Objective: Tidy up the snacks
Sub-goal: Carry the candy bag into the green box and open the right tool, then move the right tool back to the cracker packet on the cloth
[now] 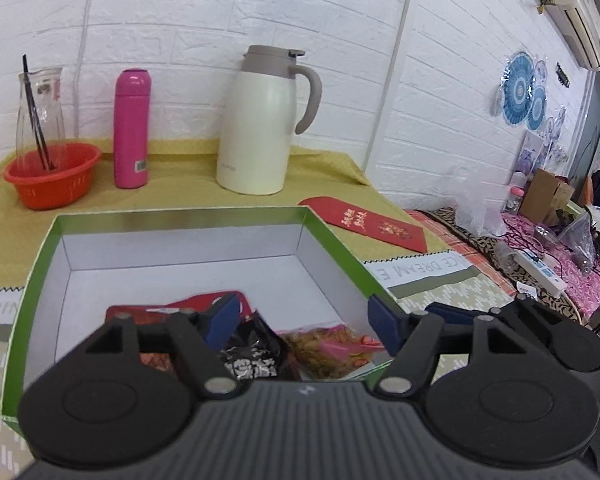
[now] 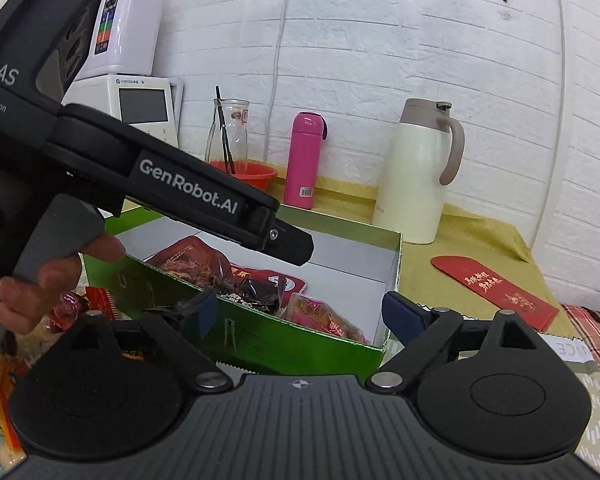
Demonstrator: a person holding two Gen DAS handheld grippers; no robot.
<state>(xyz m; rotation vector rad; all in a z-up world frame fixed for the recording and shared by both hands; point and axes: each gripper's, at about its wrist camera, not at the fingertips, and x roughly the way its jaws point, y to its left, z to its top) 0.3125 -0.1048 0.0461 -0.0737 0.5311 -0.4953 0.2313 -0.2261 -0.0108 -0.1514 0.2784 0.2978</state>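
A green box with a white inside (image 1: 40, 264) lies on the table. It holds a red snack pack (image 1: 172, 310), a black snack pack (image 1: 252, 354) and a clear bag of golden snacks (image 1: 328, 346). My left gripper (image 1: 302, 318) is open and empty, just above the box's near end. In the right wrist view the box (image 2: 284, 344) sits in front of my right gripper (image 2: 300, 316), which is open and empty before its near wall. The left gripper's body (image 2: 148, 176) reaches over the box. Loose wrapped snacks (image 2: 72, 308) lie left of the box.
Along the white brick wall stand a cream thermos jug (image 1: 260, 128), a pink bottle (image 1: 131, 128), and a glass carafe in an orange basket (image 1: 52, 176). A red envelope (image 1: 368, 224) lies right of the box. White appliances (image 2: 132, 80) stand at the back left. Clutter fills the far right.
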